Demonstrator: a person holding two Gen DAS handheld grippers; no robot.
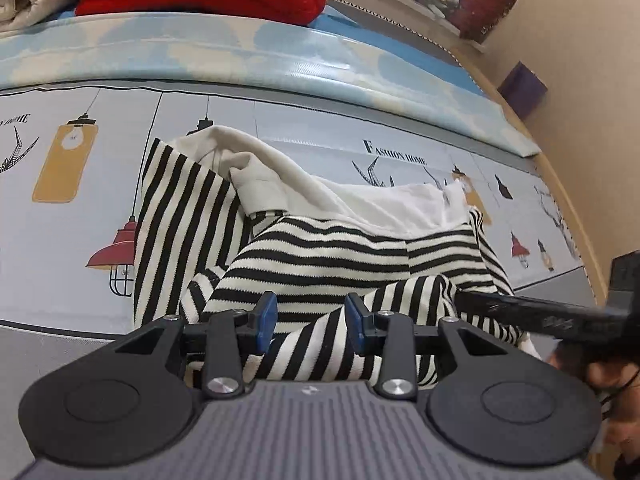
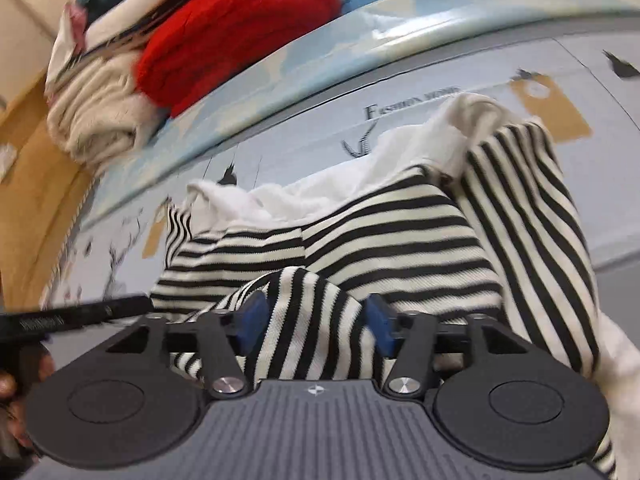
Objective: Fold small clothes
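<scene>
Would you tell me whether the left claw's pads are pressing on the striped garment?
Apart. The left wrist view shows the left claw open, its blue pads standing clear on either side of the striped garment lying beneath.

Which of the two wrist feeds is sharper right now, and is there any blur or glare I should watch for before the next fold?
Left wrist view: sharp; the striped garment and the printing on the mat read cleanly, with strong fisheye curvature at the edges. Right wrist view: motion-blurred, worst on the red knit and folded pile, and the stripes are softer; there is a glare patch on the pale blue mat edge.
</scene>
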